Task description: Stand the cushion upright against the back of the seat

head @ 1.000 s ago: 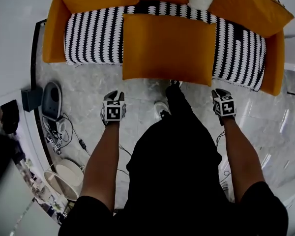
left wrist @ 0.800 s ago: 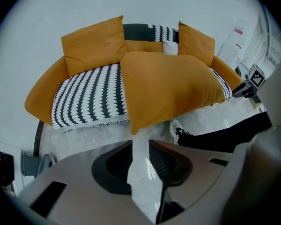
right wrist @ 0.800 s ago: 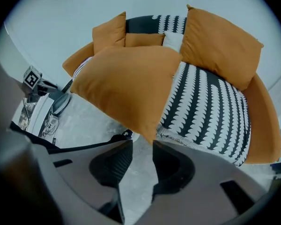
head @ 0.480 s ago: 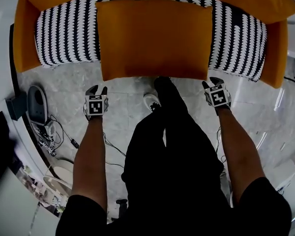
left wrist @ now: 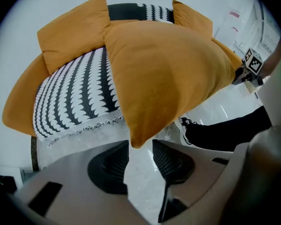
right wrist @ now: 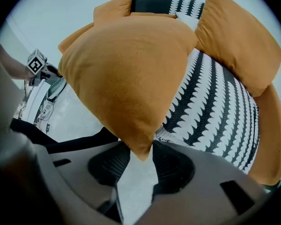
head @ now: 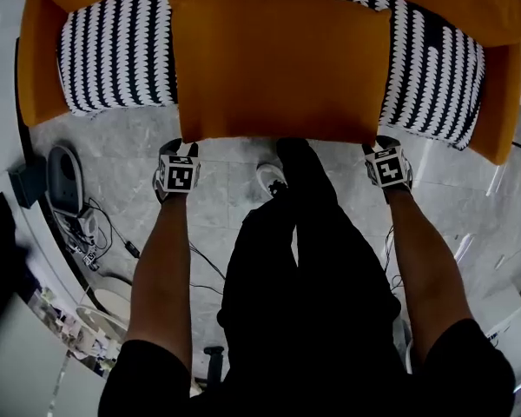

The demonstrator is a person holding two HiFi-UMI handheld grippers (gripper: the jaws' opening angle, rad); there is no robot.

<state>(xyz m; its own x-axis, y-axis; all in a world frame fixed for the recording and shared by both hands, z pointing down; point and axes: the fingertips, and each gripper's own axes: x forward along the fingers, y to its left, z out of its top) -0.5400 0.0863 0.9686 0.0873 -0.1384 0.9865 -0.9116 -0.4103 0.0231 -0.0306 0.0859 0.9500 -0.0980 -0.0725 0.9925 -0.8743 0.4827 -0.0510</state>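
A big orange cushion (head: 278, 63) lies flat on the sofa's black-and-white striped seat (head: 113, 55), and its near edge overhangs the seat front. My left gripper (head: 175, 150) points down at the cushion's near left corner. In the left gripper view the corner tip (left wrist: 138, 142) hangs between the opening jaws of the left gripper (left wrist: 140, 149), with a gap on each side. My right gripper (head: 386, 150) is at the near right corner. The right gripper (right wrist: 141, 156) also has its jaws opening, with that corner (right wrist: 141, 151) dipping loosely between them.
Orange back cushions (left wrist: 72, 32) (right wrist: 239, 41) lean on the sofa back. The orange armrests (head: 39, 59) flank the seat. The person's dark legs and a white shoe (head: 269, 179) stand on the marble floor between the grippers. A device with cables (head: 65, 181) lies on the floor at left.
Both grippers have come in from the floor side to the cushion's two near corners. The cushion itself lies as before on the seat.
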